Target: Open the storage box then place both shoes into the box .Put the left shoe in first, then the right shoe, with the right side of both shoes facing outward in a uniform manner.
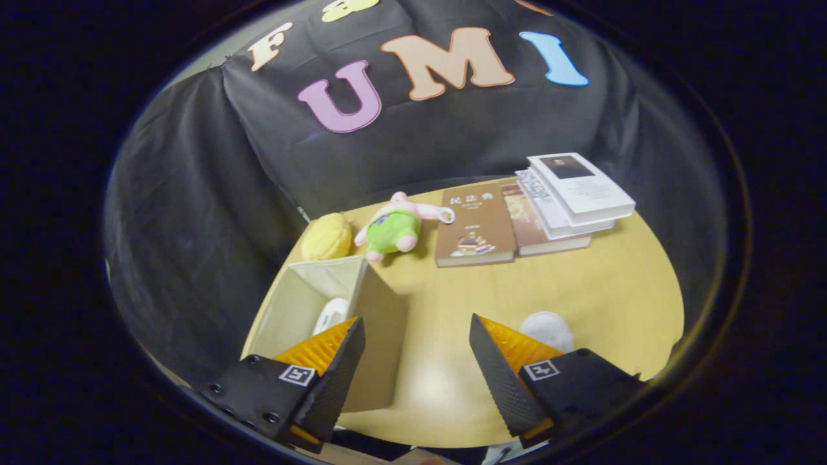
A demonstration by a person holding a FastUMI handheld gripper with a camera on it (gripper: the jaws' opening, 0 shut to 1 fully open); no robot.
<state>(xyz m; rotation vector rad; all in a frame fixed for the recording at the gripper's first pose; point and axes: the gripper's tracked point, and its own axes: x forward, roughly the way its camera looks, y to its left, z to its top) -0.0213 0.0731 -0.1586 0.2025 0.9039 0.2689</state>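
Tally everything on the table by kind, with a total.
Books: 4, two brown, two white stacked
Soft toys: 2, yellow, green-and-pink
Storage box: 1, open
Shoes: 2, white, one in box, one beyond the open gripper, on table
Total: 9

My hand-held gripper (417, 345), seen from its own camera. Each of its two fingers (336, 381) is a wedge tapering to a point, with a finely textured inner face and a ribbed upper surface. Each finger mount carries a small square white-bordered marker; round screw holes line the edge of the left mount.
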